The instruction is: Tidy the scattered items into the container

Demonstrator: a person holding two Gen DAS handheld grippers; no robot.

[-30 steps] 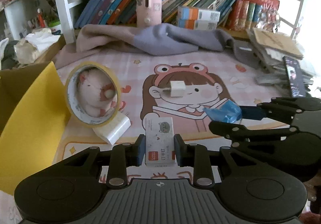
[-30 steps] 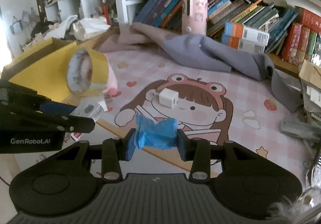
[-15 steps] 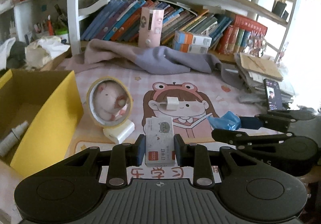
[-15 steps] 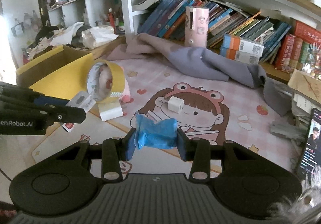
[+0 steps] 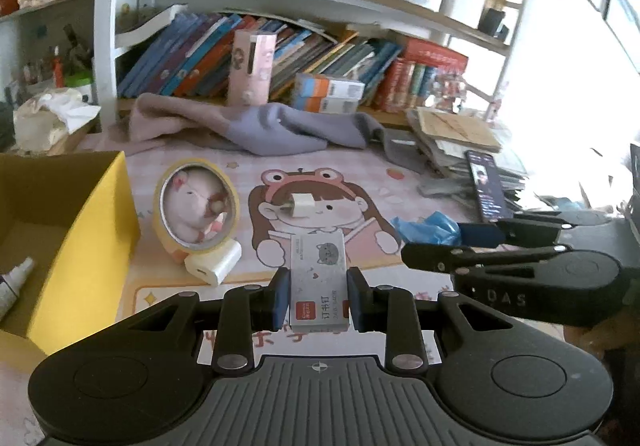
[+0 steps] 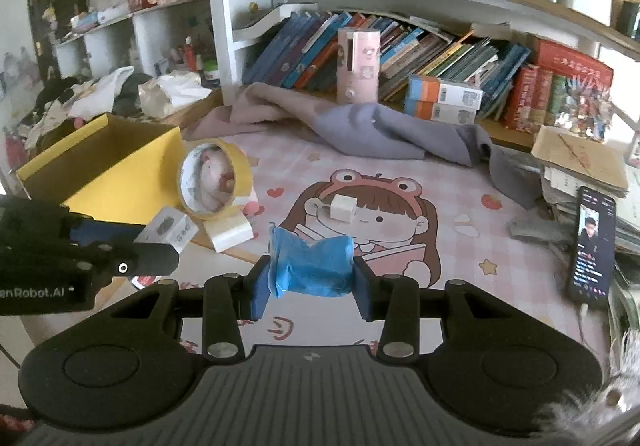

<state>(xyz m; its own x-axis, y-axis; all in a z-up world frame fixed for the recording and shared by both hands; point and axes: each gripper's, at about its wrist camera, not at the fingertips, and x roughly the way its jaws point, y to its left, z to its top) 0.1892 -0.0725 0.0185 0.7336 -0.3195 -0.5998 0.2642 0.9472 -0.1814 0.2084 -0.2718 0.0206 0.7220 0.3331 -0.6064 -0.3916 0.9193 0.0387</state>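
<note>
both grippers rose, box now showing more | left gripper (image 5: 319,296) pinches staple box (image 5: 319,278) | right gripper (image 6: 311,288) pinches blue wad (image 6: 311,266), above mat (image 6: 460,246) | yellow box (image 5: 80,246) cut off left, bottle (image 5: 12,286) half seen

left gripper (image 5: 319,296): matte black ribbed housing, blue finger pads, silver rivets showing. right gripper (image 6: 311,278): wearing identical finish.
</note>
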